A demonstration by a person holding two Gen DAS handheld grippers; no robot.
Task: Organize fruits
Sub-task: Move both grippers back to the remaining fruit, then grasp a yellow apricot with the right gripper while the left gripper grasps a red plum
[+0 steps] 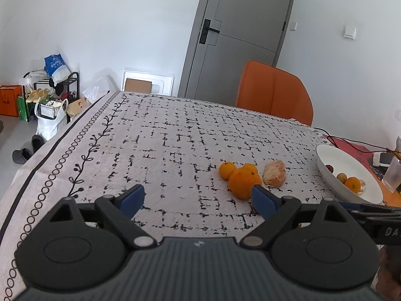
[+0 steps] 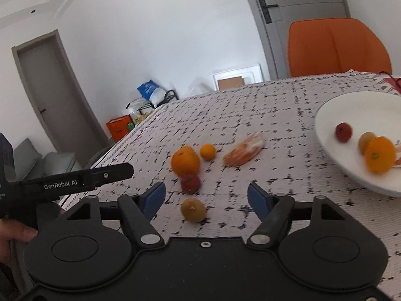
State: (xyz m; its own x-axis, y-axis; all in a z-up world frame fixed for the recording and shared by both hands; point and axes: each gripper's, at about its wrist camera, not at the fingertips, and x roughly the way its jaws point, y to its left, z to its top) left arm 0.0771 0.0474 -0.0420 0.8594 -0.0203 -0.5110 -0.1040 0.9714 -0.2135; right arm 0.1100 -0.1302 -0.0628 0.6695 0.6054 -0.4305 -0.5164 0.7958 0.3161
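Loose fruit lies on the patterned tablecloth [image 1: 155, 135]. The left wrist view shows a large orange [image 1: 241, 181], two smaller oranges [image 1: 226, 170] behind it and a peeled mandarin [image 1: 274, 173]. My left gripper [image 1: 198, 197] is open and empty, its right fingertip just in front of the large orange. In the blurred right wrist view, a small yellow-green fruit [image 2: 193, 210] lies between the fingers of my open right gripper [image 2: 206, 197], untouched by the pads. Beyond it are a red fruit [image 2: 191, 183], the large orange [image 2: 185, 163], a small orange [image 2: 207, 151] and the peeled mandarin [image 2: 244, 153].
A white bowl [image 2: 333, 110] at the right holds a red fruit [image 2: 343, 131], a greenish fruit [image 2: 367, 141] and an orange [image 2: 379, 154]. An orange chair [image 1: 274, 94] stands behind the table. A glass [image 1: 394, 173] and red cables lie at the far right. A hand [image 2: 15, 235] holds the left gripper.
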